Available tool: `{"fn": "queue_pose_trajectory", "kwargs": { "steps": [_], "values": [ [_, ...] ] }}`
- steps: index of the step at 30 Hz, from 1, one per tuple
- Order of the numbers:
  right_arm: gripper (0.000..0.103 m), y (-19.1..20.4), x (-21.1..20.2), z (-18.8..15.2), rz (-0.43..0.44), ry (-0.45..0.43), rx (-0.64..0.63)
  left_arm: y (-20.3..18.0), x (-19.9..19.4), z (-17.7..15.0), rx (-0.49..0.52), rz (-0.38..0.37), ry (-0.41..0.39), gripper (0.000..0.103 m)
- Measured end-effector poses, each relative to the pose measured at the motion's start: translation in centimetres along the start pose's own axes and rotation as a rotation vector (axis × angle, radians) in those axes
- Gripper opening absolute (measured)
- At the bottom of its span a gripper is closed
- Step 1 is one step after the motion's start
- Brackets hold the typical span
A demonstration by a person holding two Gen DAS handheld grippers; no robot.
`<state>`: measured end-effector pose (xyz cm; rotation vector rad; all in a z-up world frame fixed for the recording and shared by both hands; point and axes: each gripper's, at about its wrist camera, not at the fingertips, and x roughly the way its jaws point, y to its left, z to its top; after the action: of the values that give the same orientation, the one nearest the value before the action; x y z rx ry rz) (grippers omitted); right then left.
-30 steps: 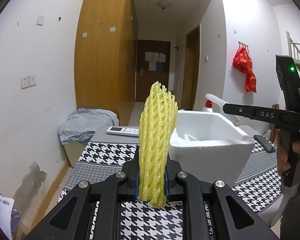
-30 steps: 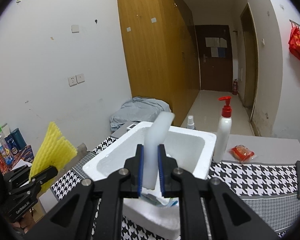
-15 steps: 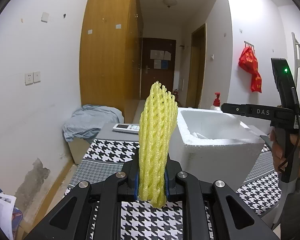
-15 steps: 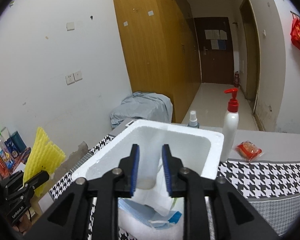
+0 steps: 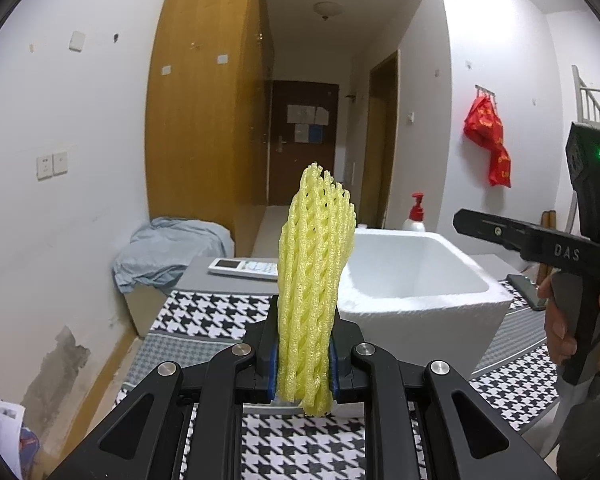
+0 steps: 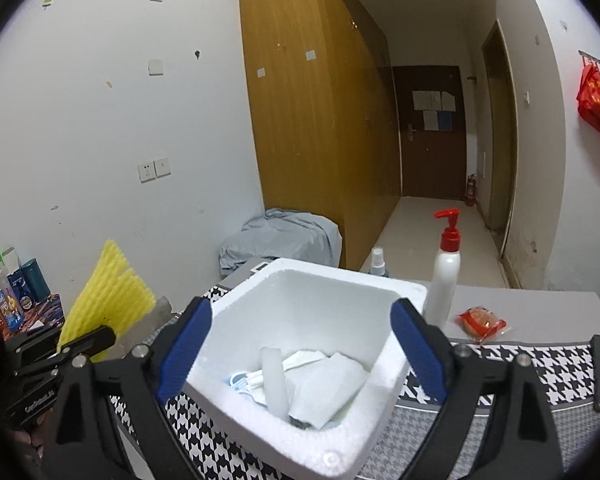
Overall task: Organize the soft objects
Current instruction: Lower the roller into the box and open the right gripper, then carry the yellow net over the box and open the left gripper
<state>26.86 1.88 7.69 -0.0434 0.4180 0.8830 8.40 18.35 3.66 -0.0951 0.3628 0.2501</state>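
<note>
A: Where's the yellow foam net [image 5: 314,280] now?

B: Upright in the left claw [image 5: 303,360], pinched low between the blue pads, held above the houndstooth bench [image 5: 204,316] just left of the white foam box [image 5: 420,292]. It hasn't shifted in the last second.

A: And the change?

B: On the right. A second ago the right claw [image 6: 300,344] was clamped on a white foam strip [image 6: 274,380] over the box. Half a second ago its jaws had parted, and now they stand wide apart with nothing between them. The strip lies inside the box, leaning on the folded white cloth [image 6: 328,384] and the face masks [image 6: 244,384].

A: So that piece is filed.

B: I'd say so. The right claw hangs above the near rim, empty. The net looks like the next soft thing to go in; it's the only one in a grip.

A: Anything else around?

B: A pump bottle [image 6: 444,276] and a small spray bottle [image 6: 377,260] behind the box, a red snack packet [image 6: 480,322] to the right, and a remote [image 5: 244,268] on the grey ledge.
</note>
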Motion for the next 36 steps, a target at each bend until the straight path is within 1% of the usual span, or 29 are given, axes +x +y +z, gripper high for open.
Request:
{"fn": "queue_pose_trajectory", "kwargs": {
  "steps": [3,10,12,16,23,25,31,36],
  "values": [
    [0.095,-0.1,-0.7,-0.2,-0.012,-0.013,-0.006,-0.4,0.3,0.6,0.010,-0.019,0.000,0.019],
    [0.095,-0.2,-2.1,-0.5,-0.021,-0.024,-0.014,-0.7,1.2,1.7,0.007,-0.096,0.018,0.019],
    [0.095,-0.1,-2.5,-0.6,-0.025,-0.032,-0.016,-1.0,1.4,2.0,0.018,-0.106,0.017,0.019],
    [0.102,-0.2,-3.2,-0.9,-0.034,-0.046,-0.007,-1.6,1.8,2.6,0.035,-0.127,0.016,0.019],
    [0.102,-0.2,-4.5,-1.9,-0.057,-0.057,0.000,-2.7,3.4,3.5,0.060,-0.157,0.029,0.019],
    [0.102,-0.2,-5.0,-2.1,-0.077,-0.064,-0.005,-3.3,3.8,3.8,0.079,-0.156,0.027,0.019],
    [0.102,-0.8,-6.3,-3.1,-0.114,-0.071,0.008,-4.1,5.5,4.1,0.091,-0.195,0.060,0.019],
    [0.102,-1.3,-6.9,-4.2,-0.153,-0.065,0.011,-4.9,6.8,4.5,0.096,-0.211,0.079,0.019]
  ]
}}
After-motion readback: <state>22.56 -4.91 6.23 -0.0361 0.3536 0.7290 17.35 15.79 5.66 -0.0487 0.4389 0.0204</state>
